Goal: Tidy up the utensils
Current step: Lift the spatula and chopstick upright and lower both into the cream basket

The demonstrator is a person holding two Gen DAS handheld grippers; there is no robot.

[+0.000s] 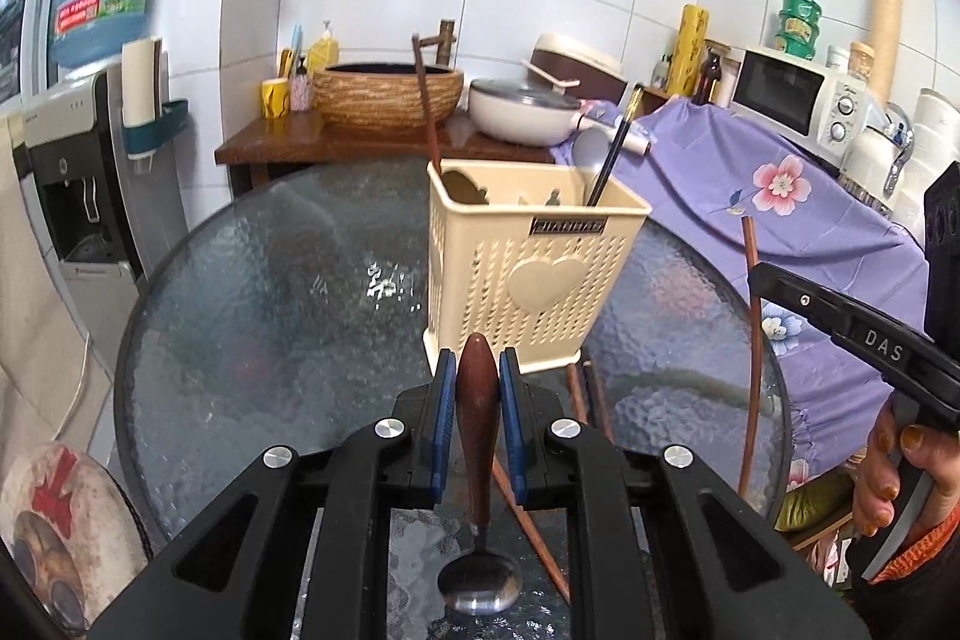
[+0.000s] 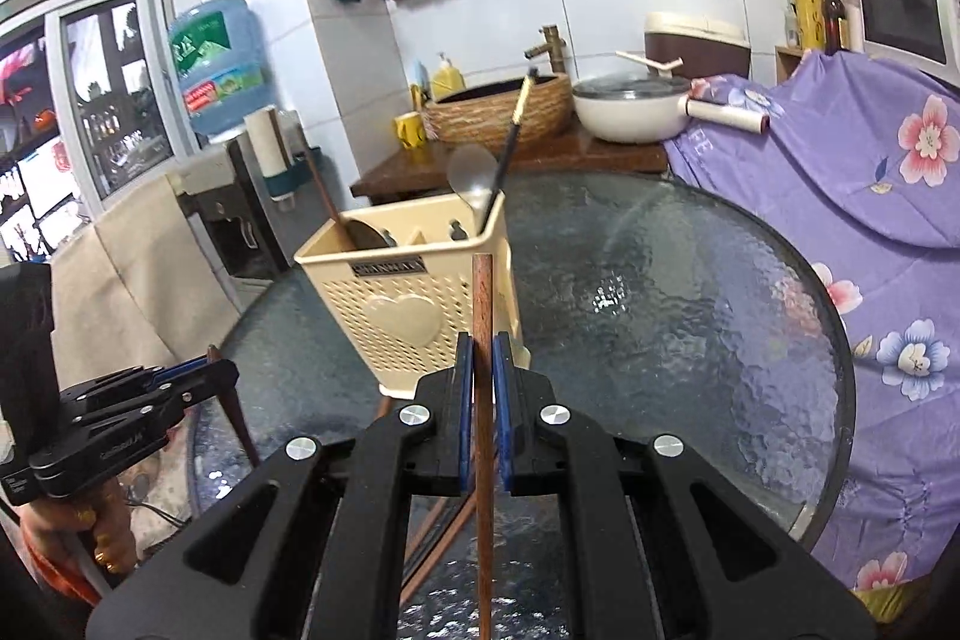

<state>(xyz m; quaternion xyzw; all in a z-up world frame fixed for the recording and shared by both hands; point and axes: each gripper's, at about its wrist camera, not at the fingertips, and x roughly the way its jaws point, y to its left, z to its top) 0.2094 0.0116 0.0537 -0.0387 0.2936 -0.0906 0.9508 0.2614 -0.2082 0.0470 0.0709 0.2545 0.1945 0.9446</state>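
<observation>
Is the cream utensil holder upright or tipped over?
Upright. The cream utensil holder stands on its base on the glass table, opening upward.

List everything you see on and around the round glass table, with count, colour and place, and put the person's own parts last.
Perforated plastic utensil caddy: one, cream, upright on the round glass table.
Wooden-handled metal spoon: one, dark brown handle, clamped in left gripper, bowl hanging down.
Wooden chopstick: one, reddish brown, clamped upright in right gripper.
Loose wooden chopsticks: several, reddish brown, lying on the table beside the caddy.
Black chopstick with gold tip: one, standing in the caddy's right compartment.
Lidded pan: one, white, wooden counter behind.
Woven basin: one, tan, same counter.
Microwave: one, white, far right.
Flowered cloth: one, purple, right of table.
Hands: two, holding the grippers.
</observation>
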